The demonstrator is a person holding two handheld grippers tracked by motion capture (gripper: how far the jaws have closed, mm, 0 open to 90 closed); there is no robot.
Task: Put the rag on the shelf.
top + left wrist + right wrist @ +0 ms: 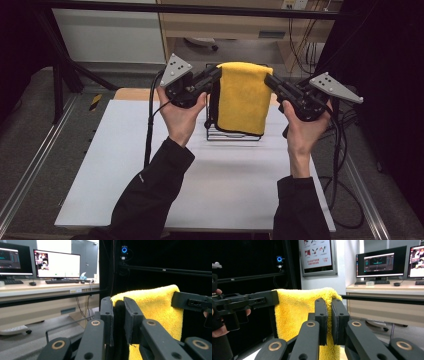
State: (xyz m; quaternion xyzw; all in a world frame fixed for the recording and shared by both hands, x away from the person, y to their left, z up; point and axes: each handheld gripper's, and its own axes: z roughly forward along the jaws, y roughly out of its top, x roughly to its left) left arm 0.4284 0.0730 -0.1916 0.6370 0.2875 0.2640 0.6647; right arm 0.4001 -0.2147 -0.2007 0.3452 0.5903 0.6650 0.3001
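Pinching the top corners of a yellow towel [243,97], both pairs of jaws were clamped tight on the cloth. The left gripper [216,73] held the towel's left top corner, and the right gripper [269,79] held its right top corner. The towel hung down flat between them, up in the air. Just behind and below it stood a black wire rack [233,134] on the white bench [120,165]. A hand [183,116] in a dark sleeve held each gripper.
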